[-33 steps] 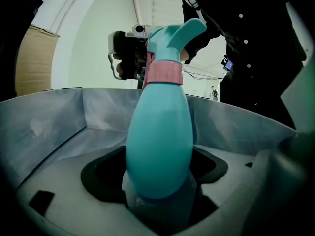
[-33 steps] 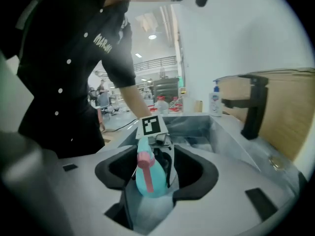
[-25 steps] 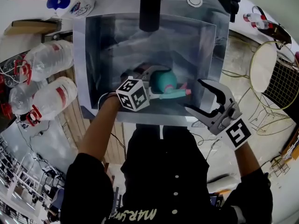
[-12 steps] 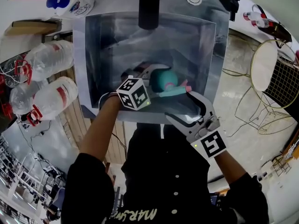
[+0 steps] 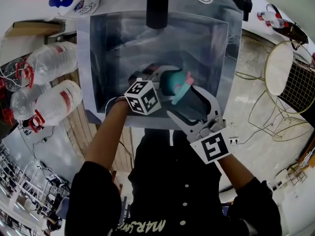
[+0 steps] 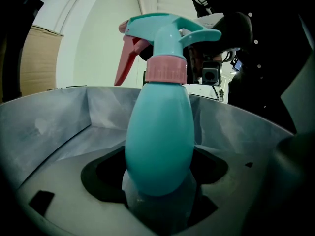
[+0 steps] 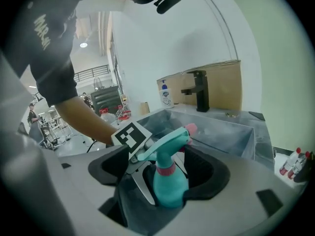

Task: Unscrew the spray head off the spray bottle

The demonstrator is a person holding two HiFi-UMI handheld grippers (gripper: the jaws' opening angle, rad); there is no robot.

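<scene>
The spray bottle stands in the sink, before the faucet.

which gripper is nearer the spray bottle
Left: the left gripper is shut on the spray bottle. The right gripper has its jaws just opened wide, the bottle between them, not gripped.

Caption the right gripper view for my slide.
Left gripper holds a teal spray bottle over the sink; the right gripper, jaws just opened wider, straddles it.
</scene>
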